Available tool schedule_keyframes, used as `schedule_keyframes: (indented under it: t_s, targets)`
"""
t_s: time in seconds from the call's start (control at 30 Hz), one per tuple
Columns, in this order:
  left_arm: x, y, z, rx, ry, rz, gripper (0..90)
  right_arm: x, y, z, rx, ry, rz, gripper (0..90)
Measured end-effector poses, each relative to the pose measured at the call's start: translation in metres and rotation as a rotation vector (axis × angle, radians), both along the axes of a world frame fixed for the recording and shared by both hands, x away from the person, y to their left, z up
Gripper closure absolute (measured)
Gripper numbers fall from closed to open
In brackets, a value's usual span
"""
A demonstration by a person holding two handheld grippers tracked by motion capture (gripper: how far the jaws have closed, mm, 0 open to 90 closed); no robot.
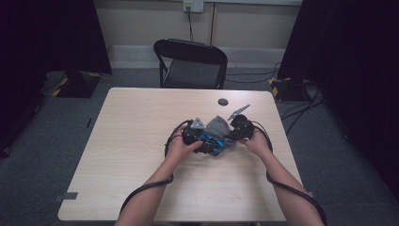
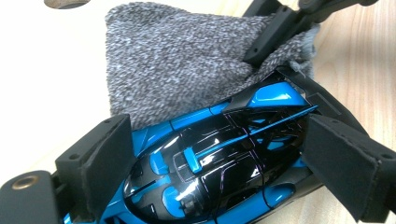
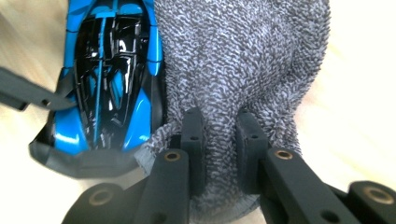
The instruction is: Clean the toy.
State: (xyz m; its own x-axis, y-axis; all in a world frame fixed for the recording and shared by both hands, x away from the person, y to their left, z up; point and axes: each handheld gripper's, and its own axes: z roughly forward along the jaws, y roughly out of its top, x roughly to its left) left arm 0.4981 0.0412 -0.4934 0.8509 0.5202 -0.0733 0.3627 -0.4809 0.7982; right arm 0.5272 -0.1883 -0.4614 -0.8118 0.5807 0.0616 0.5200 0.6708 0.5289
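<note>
From the high view, you hold your left gripper (image 1: 200,136) and your right gripper (image 1: 237,131) close together near the middle of the table (image 1: 131,141), on your side of the small dark disc (image 1: 223,101) that lies toward the far edge. Between the two grippers sit the blue and black toy car (image 1: 211,142) and the grey cloth (image 1: 217,126), the cloth on the disc's side of the car and touching it. In the left gripper view, your own two black jaws stand wide, one pad against each flank of the toy car (image 2: 210,163), so the car lies squarely between them and is clamped across its body. The grey cloth (image 2: 182,60) lies just beyond the car, draped over its far end, and the other gripper's jaws bite into the cloth's far corner. In the right gripper view, your fingers (image 3: 194,140) are drawn close together and pinch a bunched fold of the grey cloth (image 3: 243,56), which swells out past them. The toy car (image 3: 109,70) lies just beside that cloth, outside your jaws, its edge tucked under the fabric.
</note>
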Motion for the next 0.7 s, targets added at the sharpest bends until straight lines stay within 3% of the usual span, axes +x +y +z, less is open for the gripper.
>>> schedule_keyframes:
  t_s: [0.5,0.7]
  targets:
    - [-0.001,-0.002,0.0,0.003,0.0,-0.002,9.0,-0.015,-0.015,-0.001,0.03,0.008,0.018,77.0]
    - [-0.001,-0.002,0.0,0.003,0.002,-0.001,9.0,-0.021,-0.025,0.0,0.013,0.02,0.01,76.9]
